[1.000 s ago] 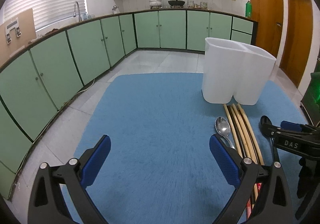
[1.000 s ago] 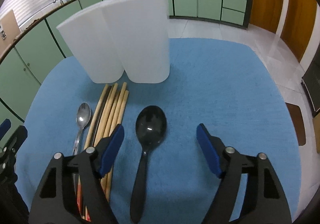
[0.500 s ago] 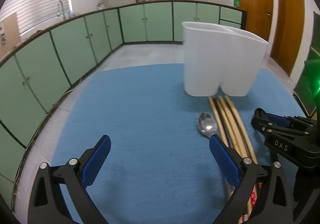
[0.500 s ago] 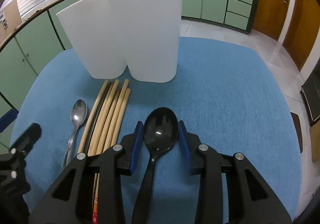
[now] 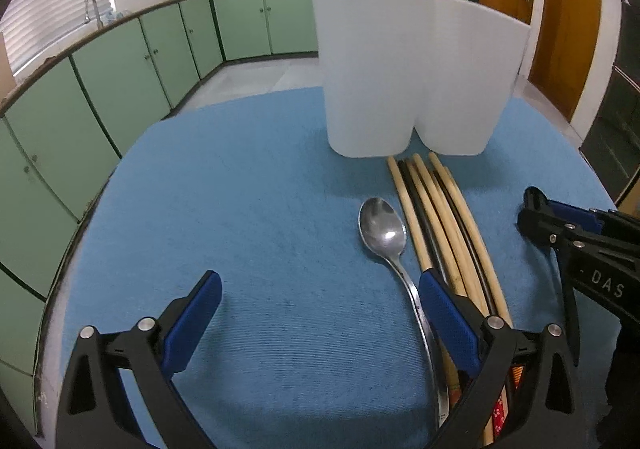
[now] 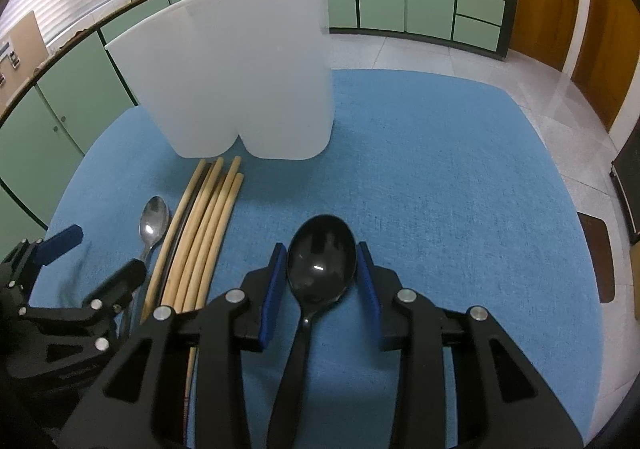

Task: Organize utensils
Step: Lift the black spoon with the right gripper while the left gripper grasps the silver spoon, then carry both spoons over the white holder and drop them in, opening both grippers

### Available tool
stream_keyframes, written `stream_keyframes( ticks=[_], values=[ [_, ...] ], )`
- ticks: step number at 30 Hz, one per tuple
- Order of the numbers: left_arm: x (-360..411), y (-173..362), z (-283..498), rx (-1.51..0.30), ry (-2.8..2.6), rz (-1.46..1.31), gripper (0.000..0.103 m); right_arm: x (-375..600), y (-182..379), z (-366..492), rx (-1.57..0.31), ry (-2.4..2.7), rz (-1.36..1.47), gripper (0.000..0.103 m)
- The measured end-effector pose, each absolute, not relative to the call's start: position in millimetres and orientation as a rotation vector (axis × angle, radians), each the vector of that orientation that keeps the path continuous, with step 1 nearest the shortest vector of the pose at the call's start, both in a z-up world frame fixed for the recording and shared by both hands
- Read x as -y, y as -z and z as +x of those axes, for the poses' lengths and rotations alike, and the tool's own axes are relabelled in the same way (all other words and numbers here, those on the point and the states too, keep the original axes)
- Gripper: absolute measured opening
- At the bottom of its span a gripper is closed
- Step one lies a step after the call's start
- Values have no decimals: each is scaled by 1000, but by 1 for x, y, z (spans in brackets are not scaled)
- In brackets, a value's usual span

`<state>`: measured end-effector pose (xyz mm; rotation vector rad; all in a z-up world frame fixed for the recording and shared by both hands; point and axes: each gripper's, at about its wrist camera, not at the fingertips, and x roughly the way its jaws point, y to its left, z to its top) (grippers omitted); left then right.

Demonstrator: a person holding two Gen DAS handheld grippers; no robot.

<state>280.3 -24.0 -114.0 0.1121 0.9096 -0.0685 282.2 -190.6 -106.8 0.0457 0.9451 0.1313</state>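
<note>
My right gripper (image 6: 322,267) is shut on the bowl of a black plastic spoon (image 6: 320,261) that lies on the blue cloth (image 6: 440,209). To its left lie several wooden chopsticks (image 6: 204,225) and a metal spoon (image 6: 153,219). A white two-part utensil holder (image 6: 240,81) stands upright just beyond them. In the left wrist view my left gripper (image 5: 320,293) hangs open over the cloth, its right finger over the metal spoon's (image 5: 382,231) handle beside the chopsticks (image 5: 440,217). The holder (image 5: 412,77) stands behind. The right gripper (image 5: 560,225) shows at the right edge.
The blue cloth (image 5: 240,209) covers a round table whose edge curves along the left. Green kitchen cabinets (image 5: 120,69) line the room behind, with a wooden door (image 5: 568,21) at the right. The left gripper (image 6: 60,281) is at the lower left of the right wrist view.
My right gripper closed from wide open onto the black spoon's bowl. My left gripper moved right and down toward the metal spoon and chopsticks, still open.
</note>
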Motion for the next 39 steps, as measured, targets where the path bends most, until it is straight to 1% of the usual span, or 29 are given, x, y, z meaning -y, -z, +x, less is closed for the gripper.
stream_keyframes(
  ticks=[5, 12, 14, 18, 21, 26, 31, 32, 33, 34, 35, 37, 38, 39],
  values=[
    [19, 118, 292, -950, 53, 105, 98, 185, 111, 280, -937, -129, 15, 34],
    [-2, 119, 294, -938, 15, 122, 97, 188, 114, 278, -921, -85, -40, 34],
    [-3, 118, 296, -937, 29, 114, 96, 190, 115, 281, -922, -80, -46, 34],
    [-1, 111, 308, -932, 76, 98, 97, 198, 116, 288, -927, -92, -44, 35],
    [3, 109, 323, -927, 79, 120, 97, 199, 119, 291, -938, -106, -35, 37],
    [5, 115, 352, -959, 60, 148, 97, 204, 116, 301, -979, -126, 6, 45],
    [4, 117, 363, -966, 67, 132, 95, 205, 116, 315, -1017, -120, 22, 46],
    [7, 118, 361, -966, 72, 124, 93, 205, 116, 318, -1026, -118, 17, 45],
    [7, 118, 362, -971, 82, 110, 84, 203, 117, 320, -1031, -115, 11, 44],
    [8, 118, 362, -975, 94, 97, 76, 203, 117, 322, -1036, -110, 4, 38],
    [7, 117, 363, -974, 115, 77, 72, 204, 117, 325, -1039, -109, 2, 33],
    [8, 115, 365, -971, 132, 73, 50, 205, 117, 328, -1049, -113, 11, 33],
    [9, 114, 365, -969, 148, 66, 44, 207, 117, 329, -1051, -120, 18, 33],
    [6, 113, 365, -967, 167, 52, 32, 207, 116, 328, -1047, -129, 25, 33]
  ],
)
